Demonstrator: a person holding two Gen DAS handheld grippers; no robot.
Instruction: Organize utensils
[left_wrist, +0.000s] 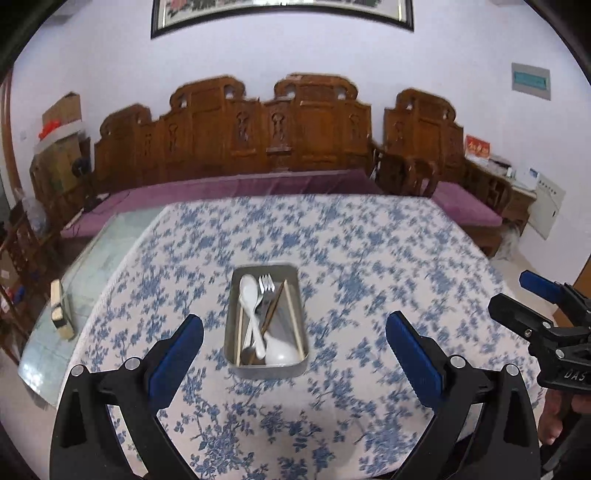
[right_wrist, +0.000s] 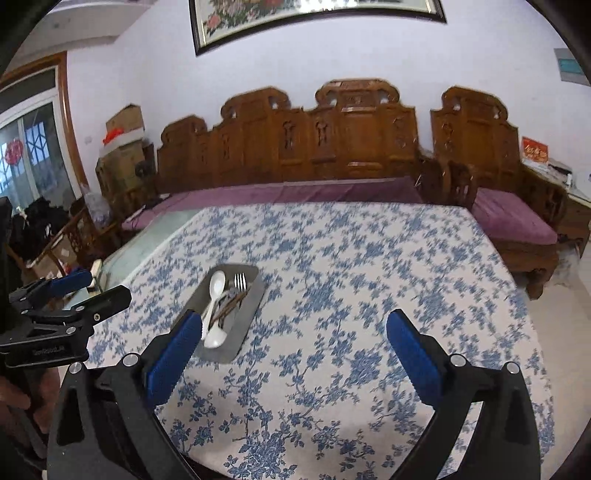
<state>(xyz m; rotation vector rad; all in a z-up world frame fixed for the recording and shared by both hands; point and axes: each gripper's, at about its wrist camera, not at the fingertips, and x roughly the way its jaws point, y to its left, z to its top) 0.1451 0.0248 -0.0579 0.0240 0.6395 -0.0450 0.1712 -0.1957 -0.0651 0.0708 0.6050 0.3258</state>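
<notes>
A grey metal tray sits in the middle of the left wrist picture, on a table with a blue flower cloth. In the tray lie the utensils, all packed together: a white spoon, a silver fork, a bigger white spoon with its bowl at the near end, and some wooden chopsticks. They lie the long way, side by side, most likely so that they fit in the narrow tray and stay tidy.

The left gripper has its two blue pads wide apart near the bottom of the picture. Nothing is between them. It looks down at the tray from above and does not touch it.

In the right wrist picture the tray lies to the left of the middle. The right gripper is spread wide too, and only the cloth shows between its pads. It holds nothing.

Each tool shows at the edge of the other's picture, so the two are side by side on the near side of the table. No utensils can be seen loose on the cloth, so the tidying looks done or very close to done. A small block lies on the bare glass at the left edge of the table.
</notes>
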